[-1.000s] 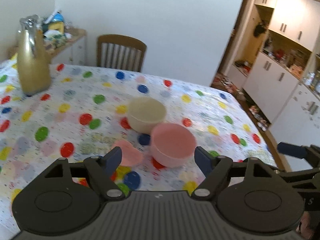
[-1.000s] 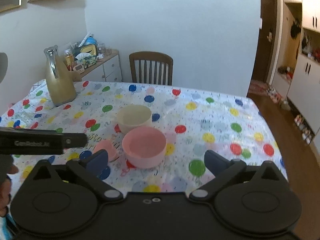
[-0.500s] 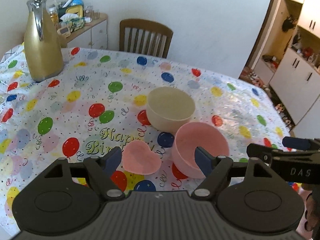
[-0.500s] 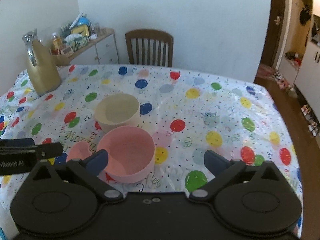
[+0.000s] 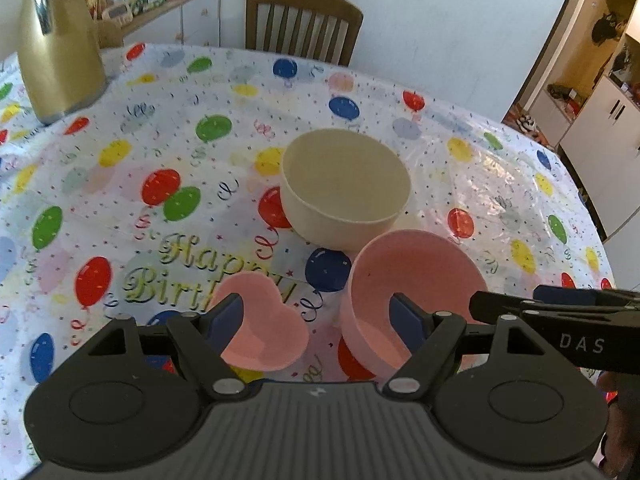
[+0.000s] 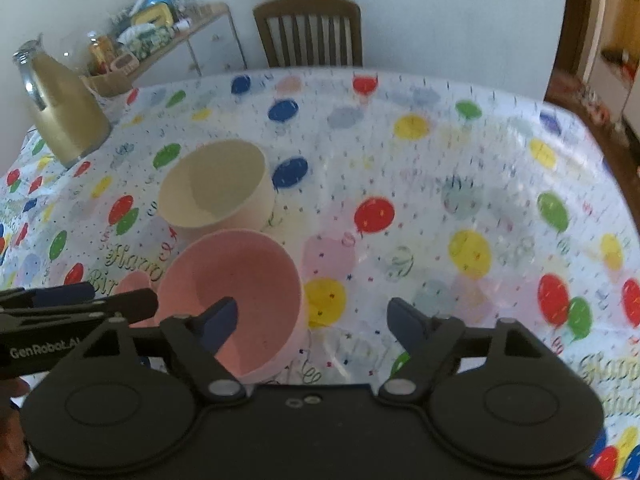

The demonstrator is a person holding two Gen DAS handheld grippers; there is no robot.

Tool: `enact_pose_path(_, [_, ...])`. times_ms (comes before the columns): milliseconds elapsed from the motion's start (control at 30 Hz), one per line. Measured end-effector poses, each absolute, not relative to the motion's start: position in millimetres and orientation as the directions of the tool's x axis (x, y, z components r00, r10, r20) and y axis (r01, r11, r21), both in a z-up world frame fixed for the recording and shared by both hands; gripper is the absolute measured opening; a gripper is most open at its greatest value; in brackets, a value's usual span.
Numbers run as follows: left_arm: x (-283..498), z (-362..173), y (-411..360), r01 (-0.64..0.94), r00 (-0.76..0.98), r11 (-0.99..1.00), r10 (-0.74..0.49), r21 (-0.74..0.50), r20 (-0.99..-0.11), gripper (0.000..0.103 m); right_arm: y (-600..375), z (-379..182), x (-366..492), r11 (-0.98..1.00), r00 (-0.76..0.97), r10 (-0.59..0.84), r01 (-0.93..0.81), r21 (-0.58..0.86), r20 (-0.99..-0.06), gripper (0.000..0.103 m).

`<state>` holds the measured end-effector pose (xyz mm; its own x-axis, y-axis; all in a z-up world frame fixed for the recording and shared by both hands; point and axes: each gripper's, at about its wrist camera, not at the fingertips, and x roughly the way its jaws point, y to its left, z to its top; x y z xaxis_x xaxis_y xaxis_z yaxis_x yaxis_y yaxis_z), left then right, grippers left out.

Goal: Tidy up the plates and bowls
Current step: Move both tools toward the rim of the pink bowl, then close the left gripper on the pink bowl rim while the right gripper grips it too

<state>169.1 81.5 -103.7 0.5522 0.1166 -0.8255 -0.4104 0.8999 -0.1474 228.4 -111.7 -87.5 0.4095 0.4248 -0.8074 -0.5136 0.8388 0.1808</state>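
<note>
- Left gripper (image 5: 316,316), lettered "GenRobot.AI", is hanging spread over the heart dish (image 5: 262,334).
- Right gripper (image 6: 312,320), lettered "DAS", is closing, its left finger inside the pink bowl (image 6: 240,280), pinching nothing.
- Tablecloth (image 5: 120,184) is showing "Happy Birth…" at 9 o'clock of the dish.

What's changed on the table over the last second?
Both grippers have come down closer: the left gripper now frames the pink heart dish, and the right gripper, jaws closing, straddles the pink bowl's rim. Nothing is gripped. The cream bowl and gold jug stayed put.
</note>
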Motion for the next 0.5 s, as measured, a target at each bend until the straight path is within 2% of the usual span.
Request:
enact_pose_path(333, [193,-118,76,-0.412,0.521,0.899,0.101,-0.147,-0.848,0.076,-108,-97,245,0.838,0.365,0.437,-0.497,0.225,-0.822,0.050])
enact_pose_path(500, [199,-121,74,-0.419,0.512,0.895,0.096,-0.151,-0.854,0.055,-106,-99,247,0.831,0.356,0.446,-0.506,0.232,-0.821,0.038])
